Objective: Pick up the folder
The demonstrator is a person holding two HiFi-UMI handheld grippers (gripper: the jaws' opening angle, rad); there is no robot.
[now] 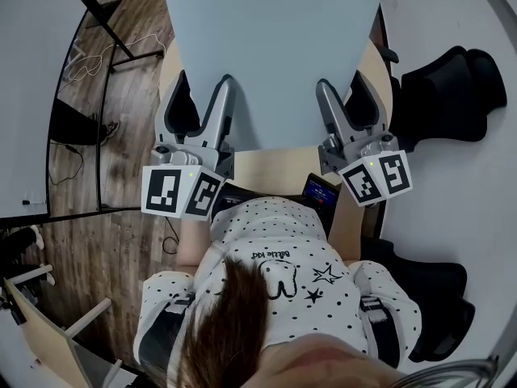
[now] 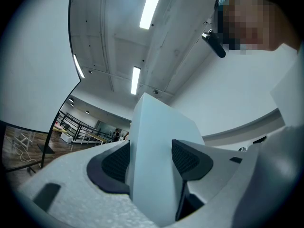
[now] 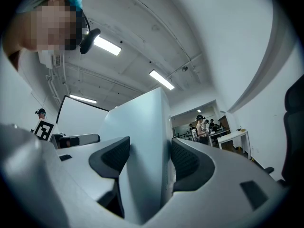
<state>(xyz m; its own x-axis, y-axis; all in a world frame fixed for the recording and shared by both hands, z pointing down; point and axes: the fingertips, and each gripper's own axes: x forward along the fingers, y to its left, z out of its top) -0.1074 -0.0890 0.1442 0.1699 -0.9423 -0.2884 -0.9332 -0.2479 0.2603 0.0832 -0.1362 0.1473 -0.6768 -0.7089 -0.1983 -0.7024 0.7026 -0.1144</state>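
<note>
Folder (image 1: pixel 275 55) is sitting upper centre of head view, gripped at its near edge. Left gripper (image 1: pixel 203 95) and right gripper (image 1: pixel 341 87): fingers are both clamping on it. Folder is apparently hanging clear of surface (image 1: pixel 275 162). Pick-up approx. done, nothing obvious remaining.

Three cameras: one overhead, two low on the grippers, all meeting on the folder (image 1: pixel 271 63).
The head view looks steeply down past the person's shirt (image 1: pixel 279 273), taking in the left gripper (image 1: pixel 203 87), the right gripper (image 1: pixel 341 87), the table (image 1: pixel 279 162) and the floor (image 1: pixel 133 103) at left. Each gripper view sits close behind its own jaws, which are clamped on the folder's near edge. Both are tilted up at the ceiling (image 2: pixel 118 32) and share its strip lights (image 2: pixel 153 6).
</note>
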